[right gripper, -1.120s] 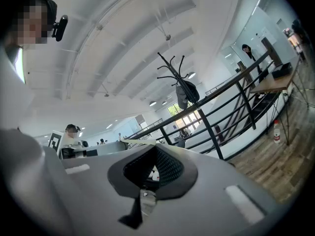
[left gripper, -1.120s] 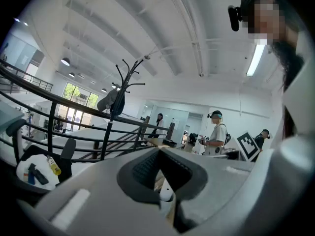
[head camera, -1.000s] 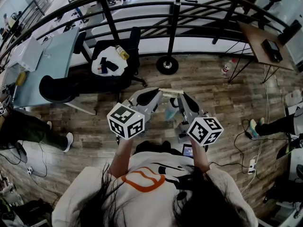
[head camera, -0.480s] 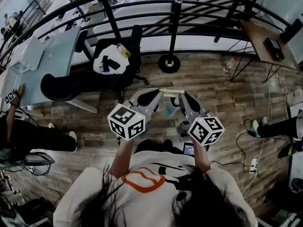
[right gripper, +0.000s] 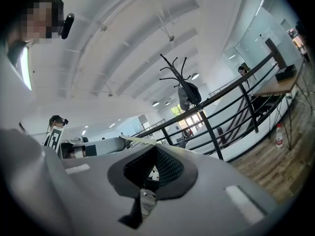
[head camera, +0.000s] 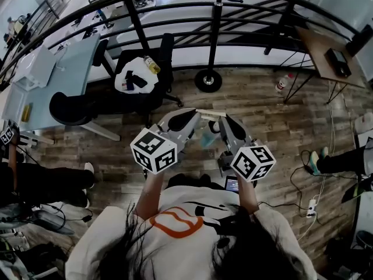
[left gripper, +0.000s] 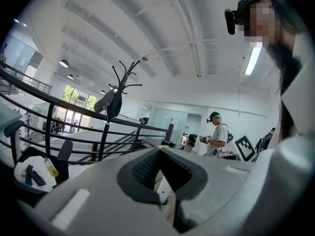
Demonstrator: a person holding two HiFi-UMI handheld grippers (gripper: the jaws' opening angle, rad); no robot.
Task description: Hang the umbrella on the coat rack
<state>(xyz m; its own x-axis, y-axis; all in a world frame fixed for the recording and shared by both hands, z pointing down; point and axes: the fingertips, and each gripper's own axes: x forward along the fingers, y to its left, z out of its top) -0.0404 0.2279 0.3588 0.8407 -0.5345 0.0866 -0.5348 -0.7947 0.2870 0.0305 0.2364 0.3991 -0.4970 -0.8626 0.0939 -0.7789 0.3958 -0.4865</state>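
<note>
The coat rack stands by the railing ahead of me, its round base on the wood floor. A dark folded bundle, which looks like the umbrella, hangs from the rack's upper hooks; the same umbrella bundle shows in the right gripper view. My left gripper and right gripper are held close together before my chest and tilted upward, well short of the rack. The left gripper and the right gripper both stand shut with nothing in them.
A black office chair with a white cloth and a yellow bottle stands left of the rack, beside a glass desk. The black railing runs behind the rack. A wooden table, a floor bottle and cables are at right.
Both grippers have stayed almost where they were. A person at the left edge has shifted, and the view has drifted slightly.
</note>
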